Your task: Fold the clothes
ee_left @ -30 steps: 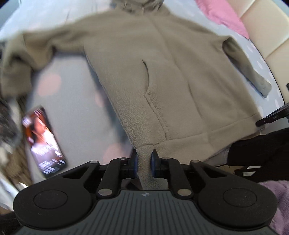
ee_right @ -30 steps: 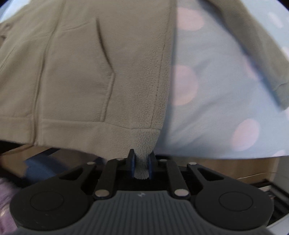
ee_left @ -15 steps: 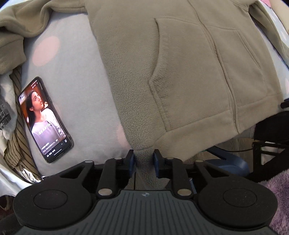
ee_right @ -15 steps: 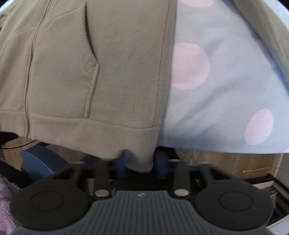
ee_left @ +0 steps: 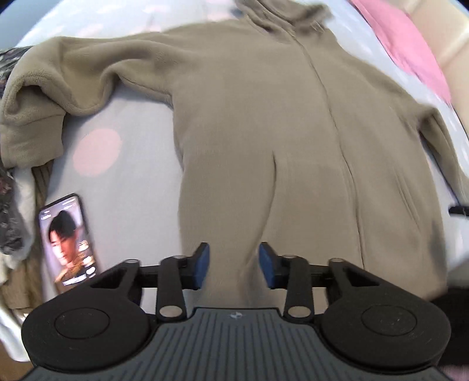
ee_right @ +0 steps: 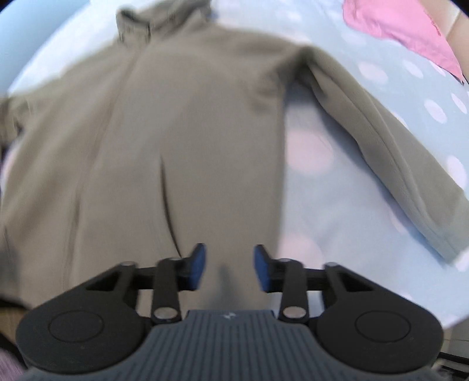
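A grey-brown fleece zip jacket [ee_left: 263,123] lies spread front-up on a light blue bedspread with pink dots [ee_left: 123,187]; it also fills the right wrist view [ee_right: 187,132]. My left gripper [ee_left: 234,265] is open and empty above the jacket's lower left hem. My right gripper [ee_right: 229,268] is open and empty above the lower right hem. The left sleeve [ee_left: 44,96] is bunched at the far left. The right sleeve [ee_right: 390,164] lies stretched out to the right.
A phone [ee_left: 69,241] with a lit screen lies on the bedspread left of the jacket. Other clothes [ee_left: 14,205] are piled at the left edge. A pink cloth [ee_left: 407,47] lies at the back right, also in the right wrist view [ee_right: 404,26].
Both grippers have let go of the jacket's hem corners and opened. Both have risen and tilted, so the whole jacket shows now.
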### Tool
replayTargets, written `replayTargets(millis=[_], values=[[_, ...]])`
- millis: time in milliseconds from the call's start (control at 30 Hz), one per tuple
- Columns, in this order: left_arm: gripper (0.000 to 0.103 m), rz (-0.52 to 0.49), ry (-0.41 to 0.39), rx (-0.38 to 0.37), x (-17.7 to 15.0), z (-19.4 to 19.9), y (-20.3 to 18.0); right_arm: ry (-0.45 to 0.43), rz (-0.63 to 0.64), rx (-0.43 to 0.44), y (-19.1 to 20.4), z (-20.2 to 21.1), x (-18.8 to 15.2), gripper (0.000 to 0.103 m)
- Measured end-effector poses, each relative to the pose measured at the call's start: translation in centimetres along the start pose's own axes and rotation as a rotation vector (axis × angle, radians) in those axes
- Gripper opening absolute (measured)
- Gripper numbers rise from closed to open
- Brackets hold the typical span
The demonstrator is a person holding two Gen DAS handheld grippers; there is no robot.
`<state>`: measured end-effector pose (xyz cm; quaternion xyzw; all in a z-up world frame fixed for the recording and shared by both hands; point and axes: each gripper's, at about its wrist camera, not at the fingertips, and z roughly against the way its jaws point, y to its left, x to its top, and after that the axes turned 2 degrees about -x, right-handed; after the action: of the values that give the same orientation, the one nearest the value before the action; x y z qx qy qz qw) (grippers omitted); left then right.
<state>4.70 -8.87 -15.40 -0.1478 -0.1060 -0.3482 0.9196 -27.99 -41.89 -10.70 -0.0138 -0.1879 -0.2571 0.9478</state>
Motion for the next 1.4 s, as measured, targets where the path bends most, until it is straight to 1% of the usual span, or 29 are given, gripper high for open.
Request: replayTargets(millis=[67, 100, 167, 200, 233, 300, 400, 467, 533, 633, 700, 800, 900, 1000, 1033, 1067, 1133, 1200, 1267, 1300, 1367, 1400], values=[[0.026, -0.012, -0.019, 0.027, -0.1, -2.0, -1.1, -0.044, 0.002, -0.005, 1.9, -1.2, 0.1, 0.026], [0.025, -0.017, -0.028, 0.041, -0.2, -3.1, -1.7, -0.063, 0.010, -0.018, 3.0, -1.9, 0.0, 0.026], [0.025, -0.037, -0.042, 0.086, -0.8, -4.7, -2.6, -0.101, 0.022, -0.075, 4.4, -2.5, 0.0, 0.025], [0.025, -0.040, -0.042, 0.096, -1.0, -5.2, -2.8, -0.115, 0.030, -0.101, 5.0, -3.0, -0.5, 0.025], [0.025, -0.042, -0.042, 0.106, -1.3, -5.8, -3.1, -0.121, 0.039, -0.126, 5.0, -4.0, -1.0, 0.025], [0.024, -0.036, -0.058, 0.120, -1.7, -6.3, -3.3, -0.085, 0.048, -0.161, 4.5, -5.0, -1.7, 0.024], [0.024, -0.044, -0.081, 0.137, -2.2, -6.7, -3.6, -0.023, -0.004, -0.152, 3.0, -6.0, -2.3, 0.024], [0.024, -0.047, -0.089, 0.136, -2.3, -6.8, -3.5, -0.006, -0.029, -0.138, 2.6, -6.6, -2.3, 0.024], [0.024, -0.038, -0.094, 0.128, -2.2, -6.6, -3.3, -0.010, -0.038, -0.137, 2.2, -6.8, -1.9, 0.024], [0.024, -0.018, -0.122, 0.118, -1.9, -5.9, -3.1, -0.060, -0.109, -0.123, 1.2, -5.9, -1.4, 0.025], [0.024, -0.035, -0.152, 0.132, -1.5, -5.4, -3.4, -0.093, -0.156, -0.113, 0.5, -5.2, -1.0, 0.028], [0.024, -0.057, -0.176, 0.141, -0.3, -4.8, -4.1, -0.148, -0.233, -0.115, -0.5, -4.7, -0.4, 0.032], [0.025, -0.070, -0.177, 0.136, 1.5, -4.7, -4.5, -0.196, -0.320, -0.127, -2.4, -3.3, 0.6, 0.036], [0.031, -0.082, -0.191, 0.142, 2.7, -4.7, -5.8, -0.215, -0.417, -0.124, -5.1, -2.3, 1.6, 0.040], [0.035, -0.082, -0.197, 0.142, 3.1, -4.7, -6.2, -0.220, -0.456, -0.123, -6.0, -2.3, 2.0, 0.041], [0.039, -0.082, -0.203, 0.143, 3.4, -4.7, -6.7, -0.224, -0.489, -0.124, -7.1, -2.2, 2.2, 0.045], [0.039, -0.091, -0.203, 0.155, 4.5, -5.6, -6.8, -0.231, -0.555, -0.141, -9.1, -2.3, 2.7, 0.048], [0.039, -0.102, -0.194, 0.188, 5.0, -6.6, -6.8, -0.238, -0.622, -0.165, -11.2, -2.5, 3.1, 0.054], [0.039, -0.112, -0.185, 0.221, 5.4, -7.5, -6.7, -0.251, -0.704, -0.181, -13.4, -2.3, 2.9, 0.057], [0.039, -0.118, -0.181, 0.238, 5.7, -8.0, -6.7, -0.256, -0.743, -0.190, -14.4, -2.3, 2.8, 0.057], [0.039, -0.108, -0.171, 0.247, 6.2, -8.5, -6.5, -0.252, -0.814, -0.206, -16.3, -2.6, 2.5, 0.059], [0.040, -0.103, -0.167, 0.251, 6.4, -8.8, -6.3, -0.249, -0.865, -0.197, -17.2, -2.9, 2.3, 0.059]])
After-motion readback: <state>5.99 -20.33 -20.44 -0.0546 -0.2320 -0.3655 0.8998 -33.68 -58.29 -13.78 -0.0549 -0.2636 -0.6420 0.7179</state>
